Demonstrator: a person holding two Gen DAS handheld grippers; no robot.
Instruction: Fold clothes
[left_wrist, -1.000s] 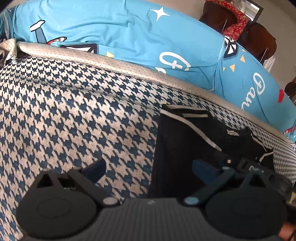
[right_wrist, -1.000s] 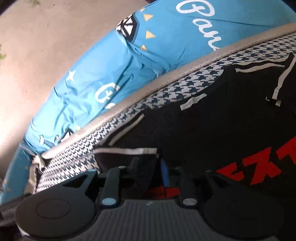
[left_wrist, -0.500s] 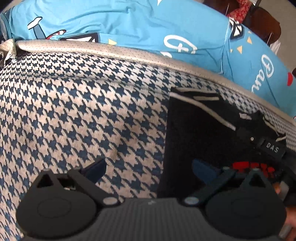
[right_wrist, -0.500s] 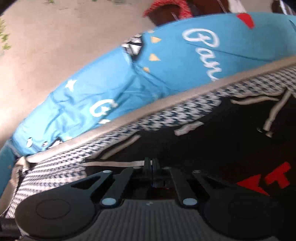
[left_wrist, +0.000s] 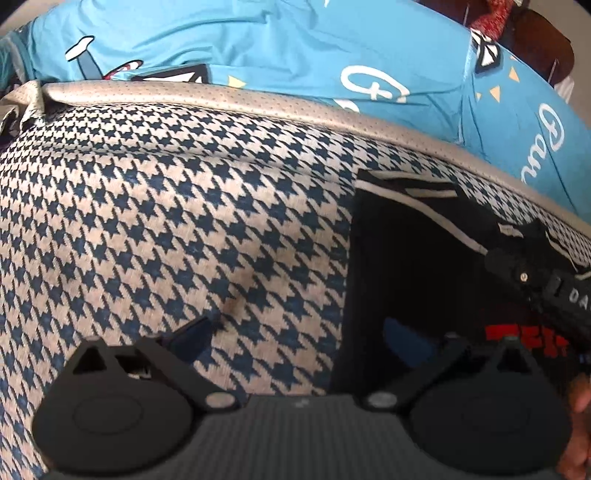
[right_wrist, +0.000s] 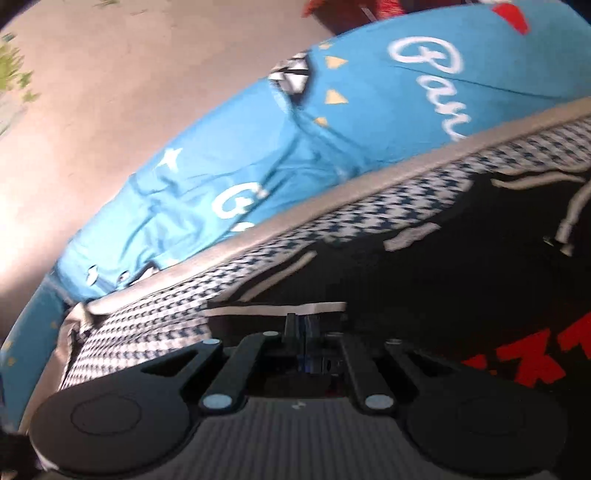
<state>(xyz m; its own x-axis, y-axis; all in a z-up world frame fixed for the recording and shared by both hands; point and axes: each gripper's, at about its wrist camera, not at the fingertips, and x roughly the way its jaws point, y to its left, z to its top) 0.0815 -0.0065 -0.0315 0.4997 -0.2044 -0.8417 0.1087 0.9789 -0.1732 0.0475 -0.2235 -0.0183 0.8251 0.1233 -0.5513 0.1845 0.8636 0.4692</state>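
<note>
A black garment (left_wrist: 413, 273) with white stripes and red lettering lies on the houndstooth seat (left_wrist: 166, 221), right of centre in the left wrist view. My left gripper (left_wrist: 299, 332) hangs open just above the garment's left edge, one finger over bare cushion, the other over black cloth. In the right wrist view the same black garment (right_wrist: 461, 295) fills the lower right. My right gripper (right_wrist: 304, 334) is shut on its white-trimmed hem, with a fold pinched between the pads. The right gripper's body (left_wrist: 546, 284) shows at the right edge of the left wrist view.
A grey piped edge (left_wrist: 258, 107) borders the seat's far side. Beyond it lies a blue printed fabric (left_wrist: 295, 48) with white script and stars. A dark wooden chair with a red cushion (left_wrist: 517, 22) stands behind. A person's hand (left_wrist: 576, 424) shows at the lower right.
My right gripper's fingers closed on the garment's hem and have stayed shut. The left gripper drifted left and closer to the cushion, staying open. The right gripper moved into the left view.
</note>
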